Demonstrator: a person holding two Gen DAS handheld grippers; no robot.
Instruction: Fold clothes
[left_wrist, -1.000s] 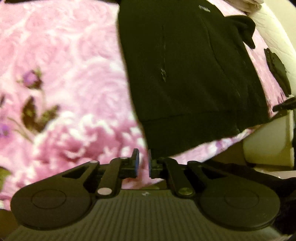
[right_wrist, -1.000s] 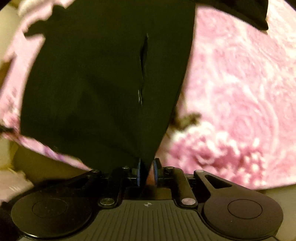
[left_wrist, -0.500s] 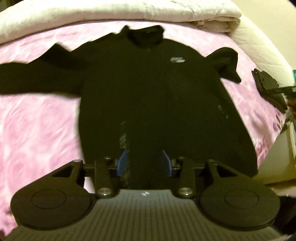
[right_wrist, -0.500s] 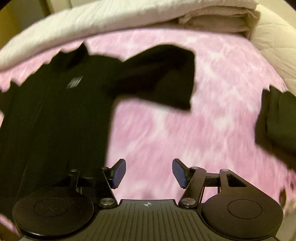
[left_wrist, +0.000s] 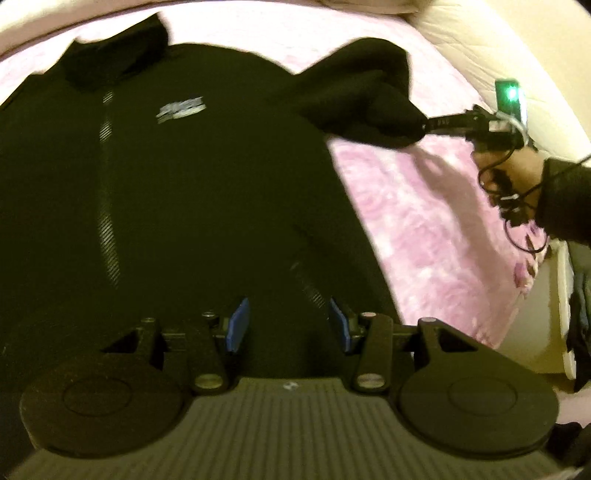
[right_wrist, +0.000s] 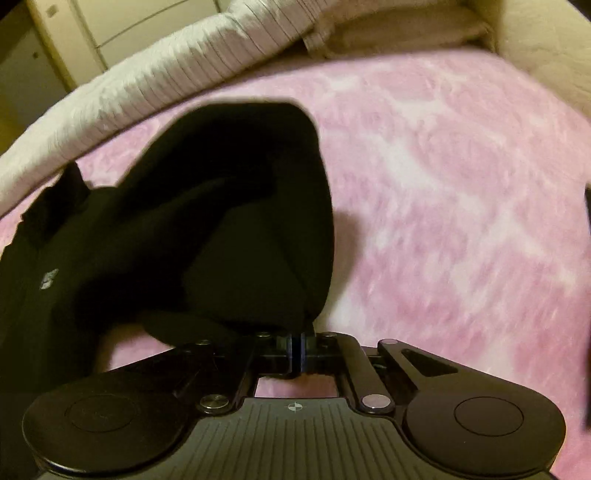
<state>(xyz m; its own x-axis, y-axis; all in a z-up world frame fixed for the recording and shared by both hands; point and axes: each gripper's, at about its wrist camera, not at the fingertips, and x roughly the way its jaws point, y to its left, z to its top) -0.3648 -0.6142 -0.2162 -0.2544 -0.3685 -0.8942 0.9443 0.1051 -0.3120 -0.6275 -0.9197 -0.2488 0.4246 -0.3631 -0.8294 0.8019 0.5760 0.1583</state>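
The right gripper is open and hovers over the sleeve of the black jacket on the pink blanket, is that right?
Not open: the right wrist view shows the right gripper shut on the sleeve of the black jacket, lifting it above the pink blanket.

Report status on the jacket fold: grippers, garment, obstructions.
Left gripper open above black zip-up fleece jacket. Right gripper shut on its sleeve, lifted off pink floral blanket. No obstruction seen.
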